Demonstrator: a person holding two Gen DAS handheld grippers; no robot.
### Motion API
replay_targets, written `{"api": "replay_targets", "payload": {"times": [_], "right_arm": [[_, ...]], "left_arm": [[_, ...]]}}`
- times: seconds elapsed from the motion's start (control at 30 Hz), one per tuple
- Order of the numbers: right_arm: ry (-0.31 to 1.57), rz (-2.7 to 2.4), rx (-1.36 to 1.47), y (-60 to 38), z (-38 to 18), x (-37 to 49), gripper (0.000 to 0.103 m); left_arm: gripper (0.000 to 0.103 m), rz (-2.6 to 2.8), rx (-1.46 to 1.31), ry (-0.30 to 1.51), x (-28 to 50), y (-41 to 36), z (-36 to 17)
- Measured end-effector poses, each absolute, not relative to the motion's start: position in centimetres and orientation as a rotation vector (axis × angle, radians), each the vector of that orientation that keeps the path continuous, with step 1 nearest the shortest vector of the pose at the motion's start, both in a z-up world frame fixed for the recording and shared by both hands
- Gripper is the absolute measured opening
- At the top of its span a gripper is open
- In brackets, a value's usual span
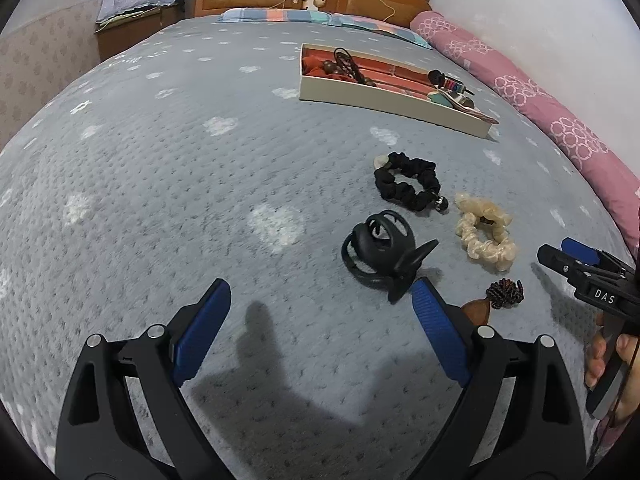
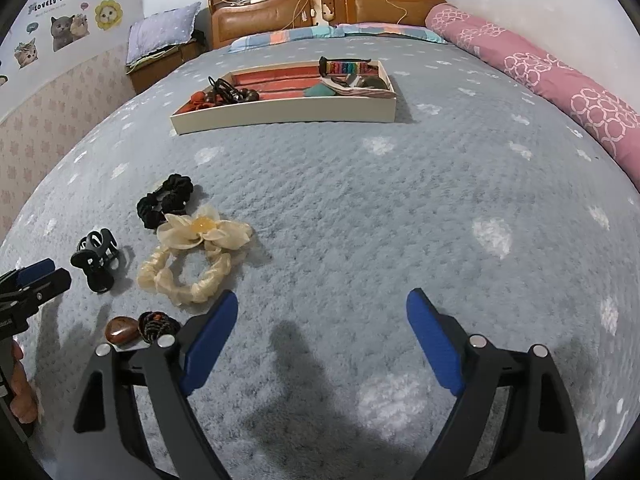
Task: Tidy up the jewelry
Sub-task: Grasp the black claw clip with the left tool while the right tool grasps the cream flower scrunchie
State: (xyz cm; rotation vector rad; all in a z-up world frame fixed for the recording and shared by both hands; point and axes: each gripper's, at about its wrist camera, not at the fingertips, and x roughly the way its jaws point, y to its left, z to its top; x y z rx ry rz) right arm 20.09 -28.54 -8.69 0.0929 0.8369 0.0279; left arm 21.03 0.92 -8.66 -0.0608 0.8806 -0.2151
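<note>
Grey-blue quilted bedspread (image 1: 160, 200) with pale cloud marks carries all the items. Left gripper (image 1: 320, 304) hovers low over the cloth, its blue-padded tongs spread wide with nothing between them; right gripper (image 2: 322, 308) likewise stands spread and empty above bare quilt, well to the right of the loose pieces. Black claw clip (image 1: 380, 252) lies just ahead of the left gripper's right finger, its long axis running from the rounded toothed end at upper left to the lever handles at lower right, which point toward that finger. Black scrunchie (image 1: 408, 180) lies flat beyond the clip, a small dark bead at its lower right edge. Cream scrunchie (image 1: 486, 232) lies just beside the black one on its right, its fabric flower turned toward the tray. Brown stone hair tie (image 2: 124, 330), a polished brown oval next to a dark coiled band (image 2: 158, 326), lies nearest the camera, long axis roughly left to right in the right wrist view. White tray (image 2: 280, 114) with a red lining sits farther up the bed, long axis across the bed, holding dark hair ties at its left end and colourful pieces at its right. Pink bolster (image 2: 540, 68) lies along the right side; wooden headboard (image 2: 320, 4) closes the far end.
</note>
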Motion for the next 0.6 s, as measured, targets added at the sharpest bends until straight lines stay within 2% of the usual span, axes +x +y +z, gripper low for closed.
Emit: {"api": "replay_targets", "payload": {"times": [0.1, 0.47, 0.6], "right_arm": [[0.842, 0.043, 0.086, -28.2, -8.5, 20.5, 0.078], [0.867, 0.126, 0.027, -25.0, -8.0, 22.6, 0.073], [0.906, 0.144, 0.028, -24.1, -8.8, 23.9, 0.065]], "left_arm": [[0.089, -0.228, -0.06, 0.883, 21.4, 0.5, -8.6], [0.088, -0.272, -0.004, 0.898, 23.0, -1.9, -9.0], [0.08, -0.286, -0.012, 0.912, 24.0, -2.1, -9.2]]}}
